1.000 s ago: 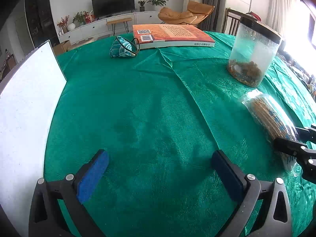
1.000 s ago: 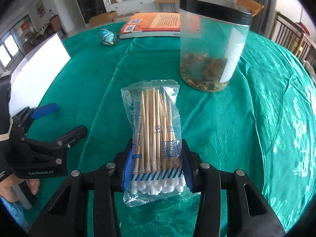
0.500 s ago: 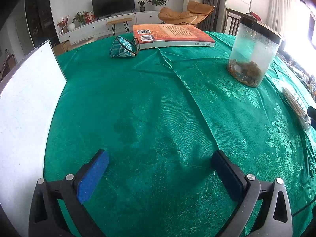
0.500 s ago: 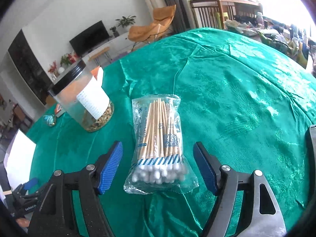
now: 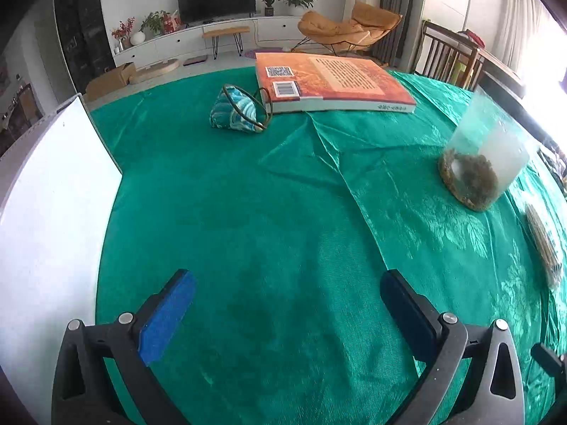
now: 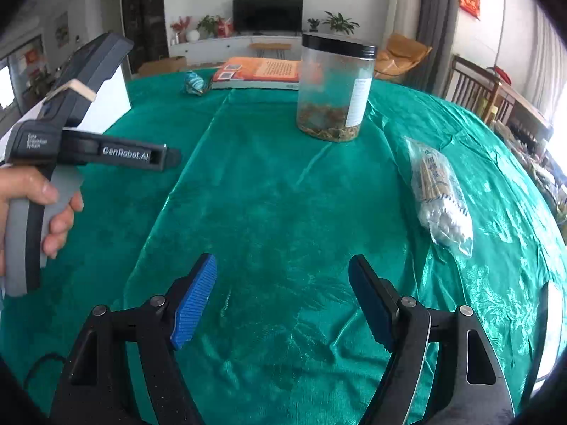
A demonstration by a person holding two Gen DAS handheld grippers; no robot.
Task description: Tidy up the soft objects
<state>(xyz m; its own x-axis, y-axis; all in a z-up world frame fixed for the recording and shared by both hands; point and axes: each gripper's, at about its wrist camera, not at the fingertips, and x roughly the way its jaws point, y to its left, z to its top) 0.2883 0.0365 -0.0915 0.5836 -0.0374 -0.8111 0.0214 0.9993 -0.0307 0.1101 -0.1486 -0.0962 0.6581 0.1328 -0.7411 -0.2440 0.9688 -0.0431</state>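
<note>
A clear bag of cotton swabs (image 6: pixel 441 191) lies on the green tablecloth (image 6: pixel 269 191), to the right of my right gripper (image 6: pixel 282 260). That gripper is open and holds nothing. The same bag shows at the right edge of the left wrist view (image 5: pixel 542 244). A small blue patterned pouch (image 5: pixel 235 111) sits far back on the table beside an orange book (image 5: pixel 333 81). My left gripper (image 5: pixel 286 279) hangs open over bare cloth, well short of the pouch. A hand (image 6: pixel 21 191) holds its grey handle (image 6: pixel 35 212) at the left of the right wrist view.
A clear jar with a black lid (image 6: pixel 335 88) and brown bits at its bottom stands behind the swab bag. A white board (image 5: pixel 46 212) borders the table's left side. Chairs and a TV unit lie beyond the table.
My right gripper opened, let go of the swab bag and drew back to the left of it. The bag now lies on the cloth. The left gripper moved forward toward the pouch.
</note>
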